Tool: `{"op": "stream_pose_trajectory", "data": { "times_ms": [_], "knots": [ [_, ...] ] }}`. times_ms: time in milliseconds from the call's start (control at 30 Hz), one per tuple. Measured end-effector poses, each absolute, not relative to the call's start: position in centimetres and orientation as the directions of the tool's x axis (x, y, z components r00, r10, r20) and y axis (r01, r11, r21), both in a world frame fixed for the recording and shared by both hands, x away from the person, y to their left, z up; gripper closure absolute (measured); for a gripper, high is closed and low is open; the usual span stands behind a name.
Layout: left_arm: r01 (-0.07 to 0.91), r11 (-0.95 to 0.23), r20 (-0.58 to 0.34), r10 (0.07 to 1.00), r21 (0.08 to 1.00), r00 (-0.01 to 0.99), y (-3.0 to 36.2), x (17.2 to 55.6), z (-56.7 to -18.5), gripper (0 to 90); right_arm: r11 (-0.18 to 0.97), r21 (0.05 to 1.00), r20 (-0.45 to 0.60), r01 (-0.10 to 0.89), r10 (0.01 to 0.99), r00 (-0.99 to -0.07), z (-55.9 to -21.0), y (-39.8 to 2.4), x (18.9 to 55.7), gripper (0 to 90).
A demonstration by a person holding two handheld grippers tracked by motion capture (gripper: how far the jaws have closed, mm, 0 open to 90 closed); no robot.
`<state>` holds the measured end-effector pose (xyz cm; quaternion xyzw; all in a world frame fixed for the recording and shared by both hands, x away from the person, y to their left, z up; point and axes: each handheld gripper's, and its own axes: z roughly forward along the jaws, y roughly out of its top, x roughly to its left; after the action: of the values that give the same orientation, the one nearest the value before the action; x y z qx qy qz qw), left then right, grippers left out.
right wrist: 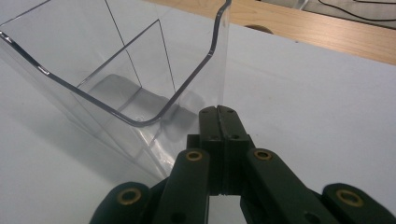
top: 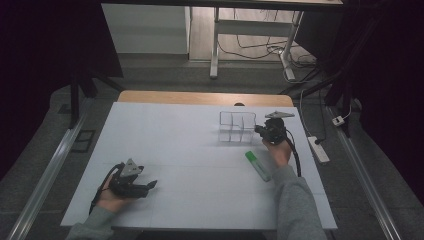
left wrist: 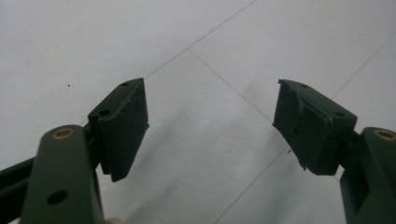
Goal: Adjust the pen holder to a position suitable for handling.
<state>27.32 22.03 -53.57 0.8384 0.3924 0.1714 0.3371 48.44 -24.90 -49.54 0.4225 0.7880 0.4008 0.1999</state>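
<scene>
While the left gripper (left wrist: 210, 121) rests low on the white table (top: 190, 150) with its jaws wide apart and nothing between them, the right gripper (right wrist: 219, 114) has its jaws pressed tight together, empty, with its tips right by the corner of a clear plastic box (right wrist: 116, 70) with dividers inside. A green marker (top: 257, 165) lies on the table near the right hand (top: 280, 150).

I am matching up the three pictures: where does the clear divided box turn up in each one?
High view: the clear divided box stands right of centre, just left of the right claw.
Left gripper view: not in it.
Right gripper view: upper left, beside the shut claw.
Shared landmark: the white tabletop.
</scene>
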Motion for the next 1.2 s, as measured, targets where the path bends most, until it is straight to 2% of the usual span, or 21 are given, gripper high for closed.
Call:
{"op": "stream_pose_trajectory", "data": {
  "times_ms": [1200],
  "knots": [
    [0.541, -0.464, 0.024, 0.774, 0.702, 0.633, 22.1, 27.3, -53.5, 26.1, 0.399, 0.780, 0.023, 0.482, 0.751, -0.660, -49.6, -16.9, 48.8, 89.6]
  ]
}}
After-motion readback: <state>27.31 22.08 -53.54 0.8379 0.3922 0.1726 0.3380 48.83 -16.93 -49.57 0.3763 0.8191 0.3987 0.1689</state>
